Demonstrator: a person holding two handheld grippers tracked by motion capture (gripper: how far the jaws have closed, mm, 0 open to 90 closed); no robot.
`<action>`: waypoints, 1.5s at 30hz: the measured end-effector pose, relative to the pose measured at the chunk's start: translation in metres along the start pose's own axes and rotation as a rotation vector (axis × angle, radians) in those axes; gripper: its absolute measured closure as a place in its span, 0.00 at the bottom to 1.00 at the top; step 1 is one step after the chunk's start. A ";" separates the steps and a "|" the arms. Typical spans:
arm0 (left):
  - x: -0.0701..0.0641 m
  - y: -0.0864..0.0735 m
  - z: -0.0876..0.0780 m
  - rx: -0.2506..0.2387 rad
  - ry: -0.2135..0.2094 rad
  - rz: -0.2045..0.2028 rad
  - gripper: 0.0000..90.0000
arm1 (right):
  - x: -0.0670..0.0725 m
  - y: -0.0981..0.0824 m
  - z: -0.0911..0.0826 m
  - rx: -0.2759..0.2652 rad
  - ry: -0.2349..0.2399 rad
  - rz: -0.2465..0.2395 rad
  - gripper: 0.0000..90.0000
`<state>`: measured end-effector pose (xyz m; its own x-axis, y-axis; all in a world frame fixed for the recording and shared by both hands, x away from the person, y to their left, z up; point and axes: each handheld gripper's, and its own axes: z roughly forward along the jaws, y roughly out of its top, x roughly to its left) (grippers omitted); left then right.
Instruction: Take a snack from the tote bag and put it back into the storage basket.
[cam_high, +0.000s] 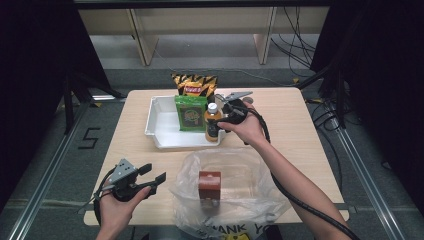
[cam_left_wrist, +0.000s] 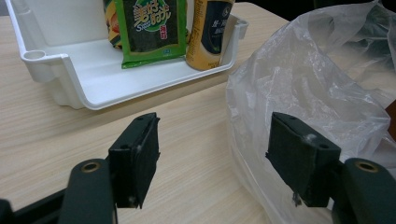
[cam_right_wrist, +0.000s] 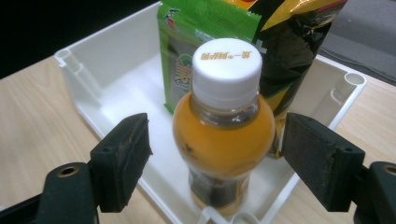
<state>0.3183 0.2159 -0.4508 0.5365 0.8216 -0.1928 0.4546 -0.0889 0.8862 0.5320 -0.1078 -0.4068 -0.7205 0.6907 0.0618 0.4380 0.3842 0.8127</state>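
An orange drink bottle (cam_high: 212, 120) with a white cap stands upright at the right end of a white tray (cam_high: 165, 137). My right gripper (cam_high: 220, 123) is open around it; in the right gripper view the bottle (cam_right_wrist: 224, 126) stands between the pads (cam_right_wrist: 123, 158) with a gap on each side. A green packet (cam_high: 190, 114) and a yellow-black snack bag (cam_high: 194, 85) lean in the tray behind it. My left gripper (cam_high: 152, 176) is open with nothing between its jaws, low over the table's front left, beside a clear plastic bag (cam_high: 240, 200).
The plastic bag lies open at the front middle of the table with a brown box (cam_high: 209, 185) inside. In the left gripper view the bag (cam_left_wrist: 317, 84) is at the right and the tray's rim (cam_left_wrist: 70, 65) is ahead. Bare wood shows left of the tray.
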 end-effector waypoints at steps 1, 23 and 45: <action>0.000 0.000 0.000 0.001 0.004 0.004 0.37 | -0.004 -0.001 -0.005 0.019 -0.008 -0.038 0.27; -0.003 0.001 -0.002 -0.021 -0.001 0.018 0.37 | 0.009 -0.028 -0.083 -0.121 0.037 -0.015 0.56; -0.006 0.004 -0.003 -0.048 -0.006 0.010 0.37 | 0.034 -0.064 -0.137 -0.168 0.042 -0.012 0.80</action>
<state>0.3148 0.2123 -0.4443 0.5451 0.8175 -0.1857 0.4141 -0.0700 0.9075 0.4060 -0.1930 -0.3774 -0.7487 0.6589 0.0730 0.3356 0.2818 0.8989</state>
